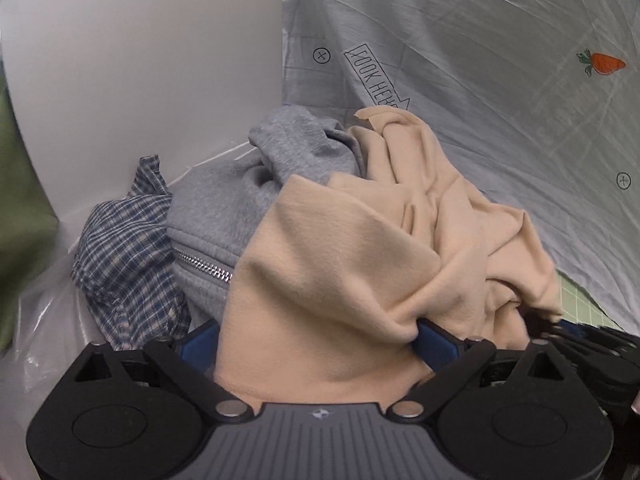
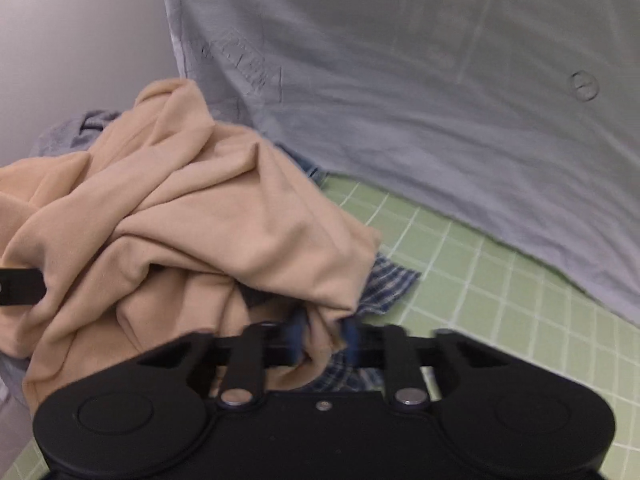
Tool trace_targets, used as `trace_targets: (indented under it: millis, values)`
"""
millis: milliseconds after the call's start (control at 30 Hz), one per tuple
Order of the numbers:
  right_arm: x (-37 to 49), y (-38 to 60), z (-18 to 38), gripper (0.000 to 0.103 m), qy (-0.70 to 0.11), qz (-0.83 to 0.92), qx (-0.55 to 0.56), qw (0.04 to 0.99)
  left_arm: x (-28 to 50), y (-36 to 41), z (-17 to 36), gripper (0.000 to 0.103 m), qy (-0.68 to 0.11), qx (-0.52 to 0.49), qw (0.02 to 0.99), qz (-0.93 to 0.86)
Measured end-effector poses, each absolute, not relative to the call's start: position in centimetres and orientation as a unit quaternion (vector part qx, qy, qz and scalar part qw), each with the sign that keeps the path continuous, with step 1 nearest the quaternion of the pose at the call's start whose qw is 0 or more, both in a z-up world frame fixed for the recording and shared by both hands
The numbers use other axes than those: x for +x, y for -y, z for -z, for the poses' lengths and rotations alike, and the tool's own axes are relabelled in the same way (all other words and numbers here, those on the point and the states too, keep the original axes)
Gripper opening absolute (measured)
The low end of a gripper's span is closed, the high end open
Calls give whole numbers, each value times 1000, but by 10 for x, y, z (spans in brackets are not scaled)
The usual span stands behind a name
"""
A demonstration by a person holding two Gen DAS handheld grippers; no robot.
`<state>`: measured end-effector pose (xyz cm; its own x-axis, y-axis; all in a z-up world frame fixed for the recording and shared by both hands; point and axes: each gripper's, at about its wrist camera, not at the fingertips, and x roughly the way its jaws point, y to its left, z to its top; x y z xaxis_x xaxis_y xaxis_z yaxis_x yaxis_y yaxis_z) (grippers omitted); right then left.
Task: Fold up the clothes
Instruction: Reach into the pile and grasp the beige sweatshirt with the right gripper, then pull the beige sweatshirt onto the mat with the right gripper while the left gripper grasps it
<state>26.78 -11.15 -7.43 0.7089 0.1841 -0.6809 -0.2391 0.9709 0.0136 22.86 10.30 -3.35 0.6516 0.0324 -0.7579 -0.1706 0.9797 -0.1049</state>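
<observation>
A crumpled beige garment (image 1: 352, 248) lies on top of a pile of clothes, over a grey zip hoodie (image 1: 224, 200) and a blue plaid shirt (image 1: 124, 240). My left gripper (image 1: 316, 340) stands wide open with the beige cloth draped between its blue fingers (image 1: 436, 342). In the right wrist view the beige garment (image 2: 192, 216) fills the left. My right gripper (image 2: 324, 340) is shut on a fold of it; the view is blurred. The plaid shirt (image 2: 388, 284) pokes out beneath. The right gripper also shows in the left wrist view (image 1: 560, 328).
A pale grey sheet (image 1: 480, 80) with printed marks and a carrot drawing (image 1: 604, 64) covers the back. A green gridded mat (image 2: 500, 300) lies under the clothes. A white wall (image 1: 140, 72) stands at left, with clear plastic (image 1: 44, 320) below it.
</observation>
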Motion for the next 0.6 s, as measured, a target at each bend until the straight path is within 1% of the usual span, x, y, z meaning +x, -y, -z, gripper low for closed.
trace_targets:
  millis: [100, 333, 600]
  values:
    - [246, 129, 62, 11, -342, -96, -30, 934, 217, -97, 23, 93, -411, -76, 906, -62]
    - [158, 200, 38, 11, -316, -18, -27, 948, 162, -73, 0, 93, -402, -70, 911, -57]
    - [21, 328, 56, 11, -376, 105, -8, 921, 82, 2, 3, 94, -434, -49, 900, -6]
